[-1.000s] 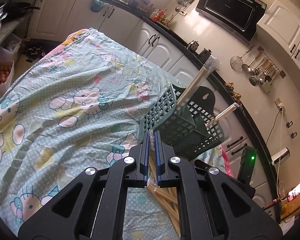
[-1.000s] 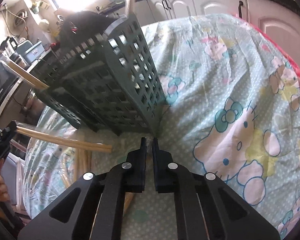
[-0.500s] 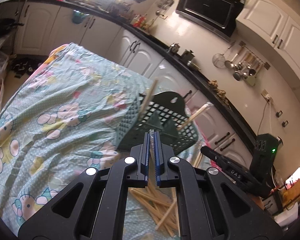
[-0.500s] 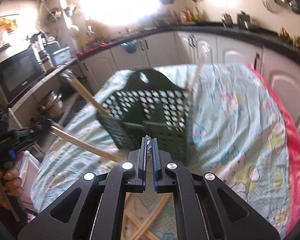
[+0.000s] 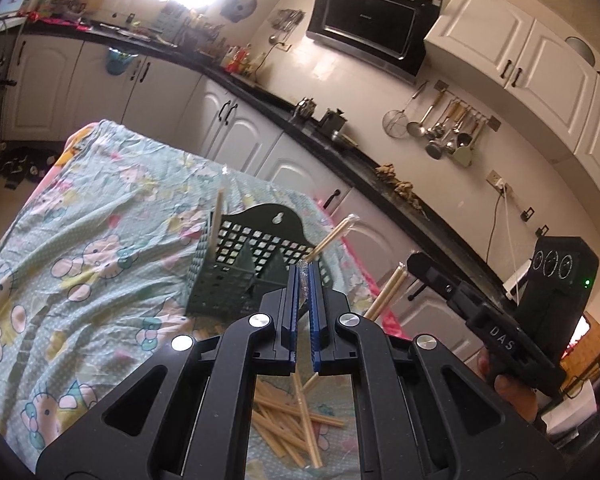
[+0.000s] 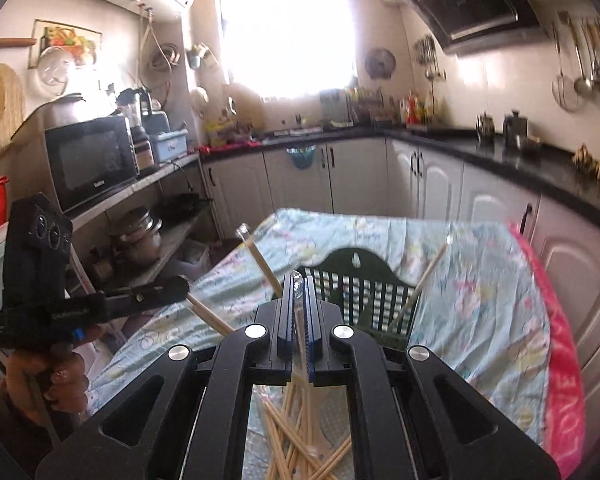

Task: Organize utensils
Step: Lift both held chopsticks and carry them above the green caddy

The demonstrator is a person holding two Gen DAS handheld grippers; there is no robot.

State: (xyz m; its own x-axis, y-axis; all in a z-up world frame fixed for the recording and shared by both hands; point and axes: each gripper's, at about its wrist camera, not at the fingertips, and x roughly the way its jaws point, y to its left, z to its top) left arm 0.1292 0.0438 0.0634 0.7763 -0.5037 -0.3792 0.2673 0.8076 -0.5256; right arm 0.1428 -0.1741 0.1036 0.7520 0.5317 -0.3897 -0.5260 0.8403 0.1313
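Observation:
A dark green slotted utensil basket (image 5: 236,280) (image 6: 356,292) stands on the cartoon-print tablecloth (image 5: 100,240). Two wrapped chopstick pairs lean out of it, one at the left (image 5: 217,220) and one at the right (image 5: 332,236). My left gripper (image 5: 304,270) hangs above the table, shut on a plastic-wrapped chopstick pair whose clear wrapper tip pokes out between the pads. My right gripper (image 6: 298,280) is likewise shut on a wrapped pair. Each gripper shows in the other's view, the right gripper (image 5: 414,260) with its sticks (image 5: 384,294) hanging below. Loose chopsticks (image 5: 292,412) (image 6: 300,436) lie piled under both grippers.
White cabinets with a black counter (image 5: 340,152) run behind the table. A pink cloth edge (image 6: 560,380) marks the table's right side. A shelf with a microwave (image 6: 92,160) and pots stands at the left. A person's hand (image 6: 48,376) holds the left gripper's handle.
Both grippers have risen from near the tabletop, each still shut on wrapped chopsticks. The basket now sits lower and farther off in both views, and the wrists have rolled.

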